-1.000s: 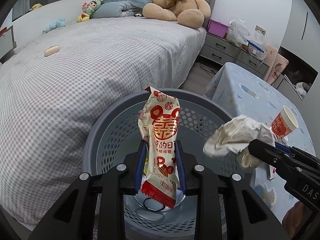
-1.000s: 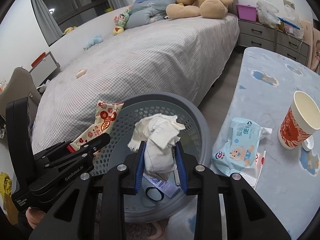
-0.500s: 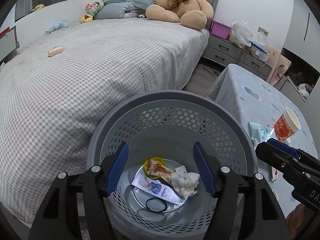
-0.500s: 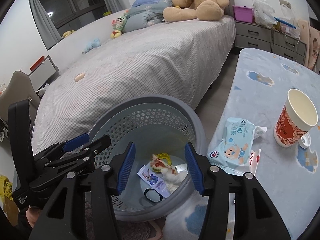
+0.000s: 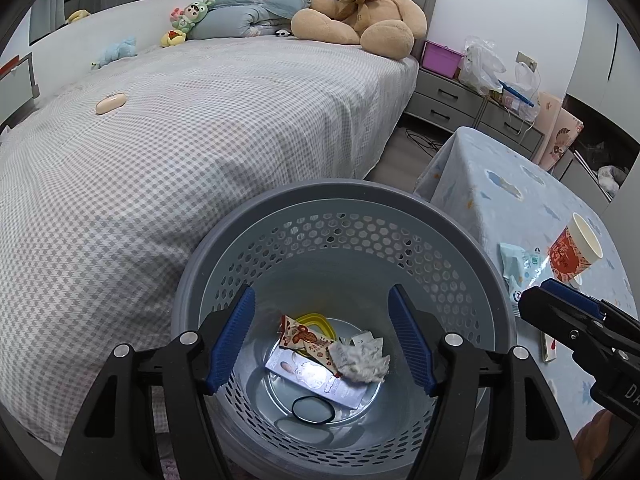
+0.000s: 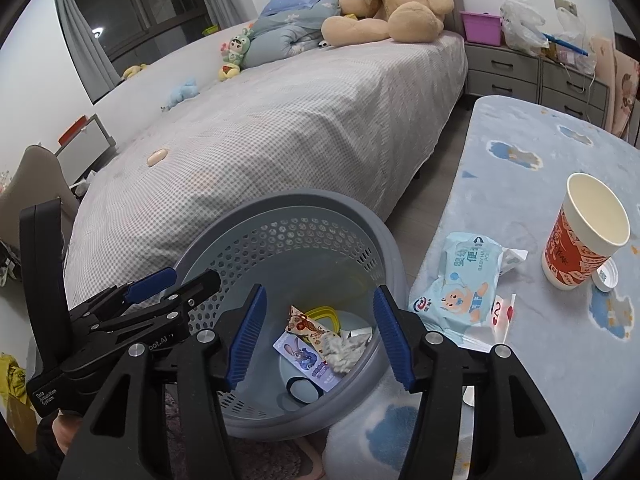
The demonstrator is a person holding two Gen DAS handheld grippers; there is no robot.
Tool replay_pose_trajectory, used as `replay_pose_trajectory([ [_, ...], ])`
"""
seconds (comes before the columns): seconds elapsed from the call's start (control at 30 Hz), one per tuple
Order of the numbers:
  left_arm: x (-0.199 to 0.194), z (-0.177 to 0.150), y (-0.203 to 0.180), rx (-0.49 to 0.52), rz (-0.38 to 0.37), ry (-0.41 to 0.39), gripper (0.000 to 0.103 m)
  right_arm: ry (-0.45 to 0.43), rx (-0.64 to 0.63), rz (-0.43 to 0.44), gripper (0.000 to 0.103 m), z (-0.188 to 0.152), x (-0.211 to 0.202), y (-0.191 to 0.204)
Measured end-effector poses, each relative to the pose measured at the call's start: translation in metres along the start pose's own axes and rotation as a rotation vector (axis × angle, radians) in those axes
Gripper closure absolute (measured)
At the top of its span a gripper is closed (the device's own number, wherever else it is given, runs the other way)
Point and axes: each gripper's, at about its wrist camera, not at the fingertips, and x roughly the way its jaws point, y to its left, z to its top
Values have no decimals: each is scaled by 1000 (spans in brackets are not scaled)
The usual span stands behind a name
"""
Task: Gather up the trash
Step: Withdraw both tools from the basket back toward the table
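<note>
While both grippers hang over the grey basket (image 5: 280,216), fingers on each are spread wide, nothing held. L gripper (image 5: 322,342) looks straight down into it; R gripper (image 6: 316,336) is over the same opening, nearer the bench side. Trash sits on the basket floor, below and between the fingers: red/white snack wrapper (image 5: 306,336) lying on a yellow ring (image 5: 320,320), crumpled tissue (image 5: 362,362) touching the wrapper's end, blue cartoon card (image 6: 304,356) under both, black band (image 5: 314,410) nearest the cams. On the bench (image 6: 560,360), right of the R fingers: wipes pack (image 6: 466,284) near the bench edge, paper cup (image 6: 584,232) upright beyond it, white cap (image 6: 607,276) touching the cup base. Bed (image 5: 160,140) beyond the basket w/ teddy (image 5: 360,4).
</note>
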Motion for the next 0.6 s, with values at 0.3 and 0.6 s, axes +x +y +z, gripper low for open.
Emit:
replay_pose_trajectory([
  [0.3, 1, 0, -3, 8, -1, -5, 34, -4, -8, -36, 47, -3, -5, -1],
  [0.6, -2, -2, -17, 42, -9, -31, 28, -26, -7, -111, 41, -16, -22, -10],
])
